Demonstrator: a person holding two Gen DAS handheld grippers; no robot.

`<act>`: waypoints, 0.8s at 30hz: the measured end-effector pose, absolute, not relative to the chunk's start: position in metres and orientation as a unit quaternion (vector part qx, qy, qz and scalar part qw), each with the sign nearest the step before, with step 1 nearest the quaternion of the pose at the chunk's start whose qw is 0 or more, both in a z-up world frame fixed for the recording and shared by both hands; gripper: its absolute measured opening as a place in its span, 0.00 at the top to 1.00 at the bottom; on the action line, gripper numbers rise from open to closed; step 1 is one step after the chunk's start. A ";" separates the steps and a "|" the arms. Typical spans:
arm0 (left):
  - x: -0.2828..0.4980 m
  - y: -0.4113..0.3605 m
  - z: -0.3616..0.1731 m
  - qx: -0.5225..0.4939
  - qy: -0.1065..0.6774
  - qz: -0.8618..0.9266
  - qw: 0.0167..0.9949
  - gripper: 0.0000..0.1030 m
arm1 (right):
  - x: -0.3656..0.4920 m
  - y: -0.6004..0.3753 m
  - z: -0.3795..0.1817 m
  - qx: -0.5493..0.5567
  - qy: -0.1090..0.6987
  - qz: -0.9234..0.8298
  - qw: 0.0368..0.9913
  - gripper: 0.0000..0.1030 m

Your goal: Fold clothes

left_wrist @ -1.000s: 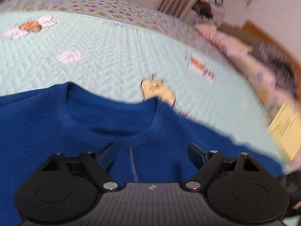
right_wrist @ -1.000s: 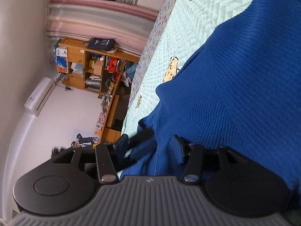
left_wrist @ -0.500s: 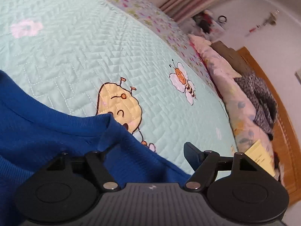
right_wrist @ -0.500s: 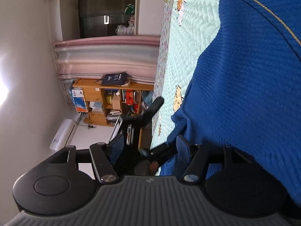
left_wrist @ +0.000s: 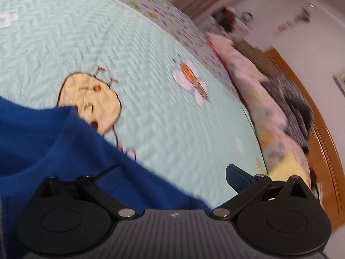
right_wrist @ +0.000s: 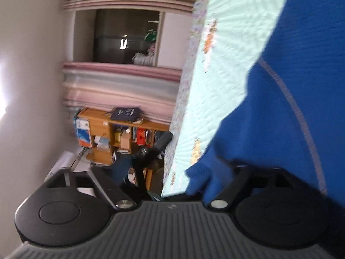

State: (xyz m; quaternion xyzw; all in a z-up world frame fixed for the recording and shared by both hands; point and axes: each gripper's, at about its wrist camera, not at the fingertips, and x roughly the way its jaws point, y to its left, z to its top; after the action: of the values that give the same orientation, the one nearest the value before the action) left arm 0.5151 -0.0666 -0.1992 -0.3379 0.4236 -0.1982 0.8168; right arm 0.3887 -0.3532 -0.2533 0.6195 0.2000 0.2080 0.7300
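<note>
Your left gripper [left_wrist: 172, 179] has its fingers wide apart and grips nothing. The right finger [left_wrist: 237, 178] stands clear over the quilt, while the left one [left_wrist: 107, 177] is partly covered by blue cloth that laps over it. That cloth is the sweater [left_wrist: 38, 146], filling the lower left of the left wrist view, its ribbed edge rising toward a yellow cartoon patch [left_wrist: 88, 101] on the quilt [left_wrist: 151, 54]. The sweater lies on the quilt, which covers the bed. Farther out on the quilt you can see a bee patch [left_wrist: 189, 82], blurred. Beyond the quilt's right edge lie a floral pillow [left_wrist: 258, 99] and a dark speckled cloth [left_wrist: 291, 99], against a wooden headboard [left_wrist: 323, 133].

Your right gripper [right_wrist: 172, 183] is turned on its side, so the bed stands upright in its view. You cannot tell how its fingers stand: the right one is buried under a fold of the sweater [right_wrist: 280, 118], and the left fingertip is blurred against dark things behind it. A bunched edge of the sweater hangs down at the right finger's base. A pale seam curves across the cloth. Left of the sweater you see the quilt [right_wrist: 226, 64], then the bed's edge. Well beyond it stand a wooden shelf [right_wrist: 114, 138] stuffed with boxes and books, pink striped curtains [right_wrist: 120, 86], and a dark window [right_wrist: 125, 36].
</note>
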 end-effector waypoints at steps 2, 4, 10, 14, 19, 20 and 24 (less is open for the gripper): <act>0.523 -0.071 -0.195 -0.340 0.418 -0.182 0.823 0.03 | 0.390 -0.357 -0.254 0.615 0.194 0.199 0.738 0.29; 0.506 -0.057 -0.181 -0.343 0.406 -0.194 0.825 0.09 | 0.389 -0.358 -0.250 0.604 0.186 0.191 0.751 0.29; 0.444 0.014 -0.151 -0.348 0.360 -0.160 0.851 0.04 | 0.378 -0.352 -0.230 0.536 0.170 0.182 0.806 0.17; 0.414 0.082 -0.155 -0.348 0.338 -0.096 0.869 0.02 | 0.378 -0.345 -0.229 0.525 0.172 0.201 0.809 0.17; 0.451 0.126 -0.198 -0.344 0.362 -0.043 0.865 0.15 | 0.381 -0.347 -0.237 0.535 0.190 0.196 0.800 0.17; 0.457 0.134 -0.201 -0.352 0.341 -0.049 0.870 0.14 | 0.380 -0.347 -0.238 0.534 0.190 0.196 0.800 0.17; 0.476 0.141 -0.183 -0.366 0.346 -0.017 0.864 0.15 | 0.380 -0.345 -0.239 0.520 0.197 0.191 0.809 0.17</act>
State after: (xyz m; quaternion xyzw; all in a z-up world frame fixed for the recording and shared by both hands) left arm 0.4757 0.1414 -0.1826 -0.3658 0.3462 -0.0173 0.8637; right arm 0.3804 -0.3447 -0.2391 0.5198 0.1965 0.1908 0.8092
